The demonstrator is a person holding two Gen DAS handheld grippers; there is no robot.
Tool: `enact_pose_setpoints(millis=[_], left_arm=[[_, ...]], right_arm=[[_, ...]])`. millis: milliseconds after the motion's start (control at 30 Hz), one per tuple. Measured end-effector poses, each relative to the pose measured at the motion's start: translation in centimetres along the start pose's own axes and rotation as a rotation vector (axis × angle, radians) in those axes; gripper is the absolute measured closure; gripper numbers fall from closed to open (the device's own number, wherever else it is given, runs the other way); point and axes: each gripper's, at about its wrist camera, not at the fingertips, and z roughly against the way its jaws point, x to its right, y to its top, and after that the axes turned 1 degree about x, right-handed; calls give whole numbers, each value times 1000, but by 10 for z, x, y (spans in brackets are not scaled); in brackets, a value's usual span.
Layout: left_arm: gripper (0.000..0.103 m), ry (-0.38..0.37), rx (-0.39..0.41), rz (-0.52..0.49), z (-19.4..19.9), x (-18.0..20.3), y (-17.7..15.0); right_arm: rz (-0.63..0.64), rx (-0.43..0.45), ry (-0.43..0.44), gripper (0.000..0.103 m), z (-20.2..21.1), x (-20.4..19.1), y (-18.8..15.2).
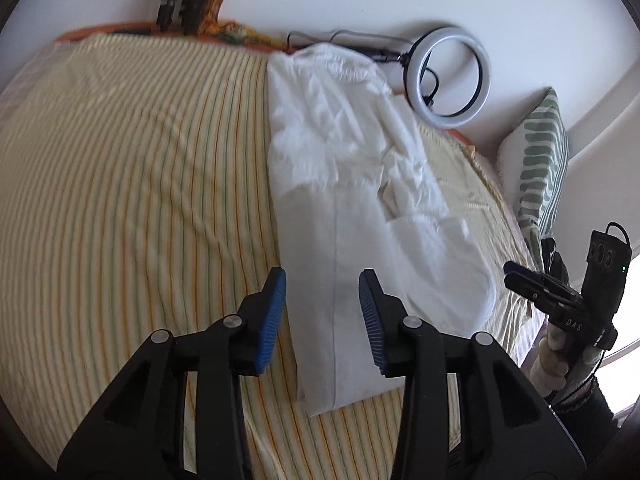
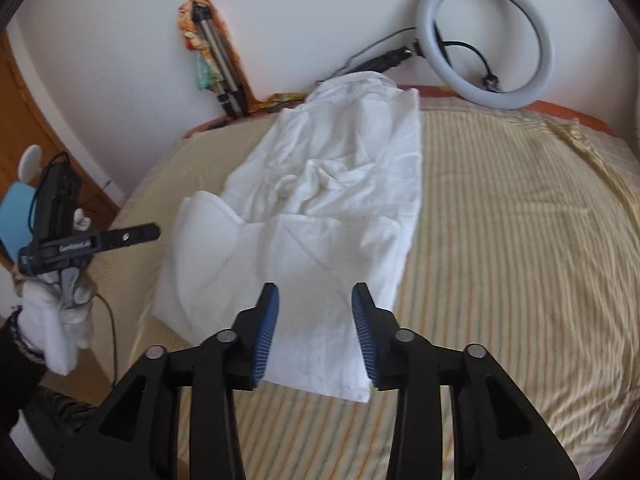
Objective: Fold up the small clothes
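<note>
A white garment (image 1: 340, 184) lies partly folded lengthwise on the striped yellow bed sheet (image 1: 120, 200), with crumpled cloth bunched on its middle. My left gripper (image 1: 323, 276) hovers over its near end, open, the blue pads apart with nothing pressed between them. In the right wrist view the same garment (image 2: 320, 208) stretches away from my right gripper (image 2: 316, 292), which also stands open above the near hem. Each gripper shows in the other's view: the right gripper (image 1: 510, 274) at the bed's right edge, the left gripper (image 2: 154, 234) held by a white-gloved hand (image 2: 52, 320).
A ring light (image 2: 486, 40) leans on the wall behind the bed, its cable trailing beside the garment's far end. A folded tripod (image 2: 224, 68) with a colourful cloth stands at the wall. A green-patterned pillow (image 1: 544, 152) sits at the bed's right edge.
</note>
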Motion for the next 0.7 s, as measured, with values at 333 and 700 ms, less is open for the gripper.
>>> enact_pose_setpoints(millis=[333, 700], left_arm=[[88, -26, -15, -58, -17, 15, -1], [95, -159, 38, -72, -18, 6, 17]], right_arm=[[-61, -113, 110, 81, -41, 23, 4], [-382, 51, 589, 99, -39, 101, -22]])
